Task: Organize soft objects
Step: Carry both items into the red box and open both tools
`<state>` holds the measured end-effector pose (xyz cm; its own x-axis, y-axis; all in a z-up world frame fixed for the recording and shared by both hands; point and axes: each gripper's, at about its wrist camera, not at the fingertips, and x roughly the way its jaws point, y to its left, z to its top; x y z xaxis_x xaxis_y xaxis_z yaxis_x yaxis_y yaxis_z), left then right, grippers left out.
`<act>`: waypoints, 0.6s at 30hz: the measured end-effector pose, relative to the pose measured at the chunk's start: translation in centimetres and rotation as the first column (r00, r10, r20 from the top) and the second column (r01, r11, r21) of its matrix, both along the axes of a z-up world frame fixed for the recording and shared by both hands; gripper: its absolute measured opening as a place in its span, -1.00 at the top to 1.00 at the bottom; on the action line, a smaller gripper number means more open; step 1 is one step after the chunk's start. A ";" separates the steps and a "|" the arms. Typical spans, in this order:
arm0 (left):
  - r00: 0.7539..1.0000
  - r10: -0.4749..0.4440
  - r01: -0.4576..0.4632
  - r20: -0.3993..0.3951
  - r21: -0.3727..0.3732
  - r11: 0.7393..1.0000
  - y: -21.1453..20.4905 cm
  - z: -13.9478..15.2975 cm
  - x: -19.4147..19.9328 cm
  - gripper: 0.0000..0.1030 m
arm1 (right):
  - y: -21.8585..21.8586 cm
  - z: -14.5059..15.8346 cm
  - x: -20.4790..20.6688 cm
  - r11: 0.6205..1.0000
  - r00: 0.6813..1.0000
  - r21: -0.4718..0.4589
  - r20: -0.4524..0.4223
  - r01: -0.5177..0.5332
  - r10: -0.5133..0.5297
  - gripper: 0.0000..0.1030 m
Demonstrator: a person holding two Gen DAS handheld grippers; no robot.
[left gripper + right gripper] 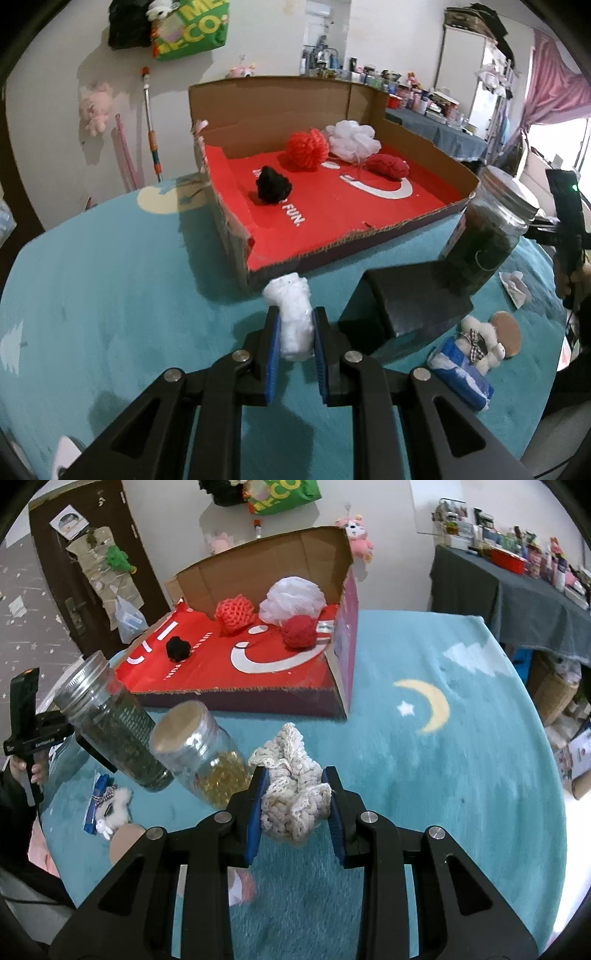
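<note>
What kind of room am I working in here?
Probably a lived-in home room: plush toys hang on the wall, a pink curtain covers the window, and a side table is crowded with bottles.

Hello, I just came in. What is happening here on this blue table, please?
A person is sorting soft things into the open cardboard box, holding a gripper in each hand. The left gripper has its jaws shut on a white soft wad, just in front of the box. The right gripper grips a cream crocheted piece. Already in the box: a black pom-pom, two red yarn items and a white mesh puff. Two glass jars stand outside.
</note>
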<state>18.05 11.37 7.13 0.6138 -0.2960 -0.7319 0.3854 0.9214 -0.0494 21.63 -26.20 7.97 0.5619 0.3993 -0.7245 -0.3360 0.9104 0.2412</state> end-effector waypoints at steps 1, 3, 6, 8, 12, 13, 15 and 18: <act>1.000 -0.009 0.009 0.003 -0.002 1.000 0.0 0.3 0.1 0.66 | 0.1 0.1 0.1 1.000 1.000 -0.001 0.002 -0.005 0.005 0.44; 1.000 -0.024 0.024 0.012 0.010 1.000 -0.2 0.8 0.4 0.66 | 0.2 0.5 0.6 1.000 1.000 -0.003 0.009 -0.018 0.018 0.44; 0.999 -0.047 0.046 0.027 0.032 0.998 -0.6 1.5 0.9 0.66 | 0.4 1.0 1.1 0.999 0.999 -0.017 0.020 -0.032 0.032 0.44; 0.998 -0.062 0.061 0.033 0.036 0.998 -1.0 2.1 1.2 0.66 | 0.5 1.3 1.6 0.999 0.999 -0.023 0.026 -0.040 0.040 0.44; 0.995 -0.088 0.087 0.034 0.038 0.995 -1.9 2.8 2.2 0.66 | 0.7 2.2 2.6 0.998 0.997 -0.026 0.043 -0.059 0.060 0.44; 0.995 -0.094 0.093 0.027 0.033 0.995 -2.1 3.0 2.7 0.66 | 0.8 2.5 2.9 0.998 0.997 -0.018 0.044 -0.066 0.067 0.44; 0.995 -0.098 0.098 0.013 0.022 0.995 -2.5 3.1 3.5 0.66 | 1.0 3.0 3.7 0.997 0.996 -0.001 0.045 -0.080 0.079 0.44; 0.996 -0.092 0.093 -0.019 0.009 0.996 -3.2 3.2 5.3 0.66 | 2.0 3.8 5.1 0.995 0.994 0.000 0.048 -0.103 0.103 0.44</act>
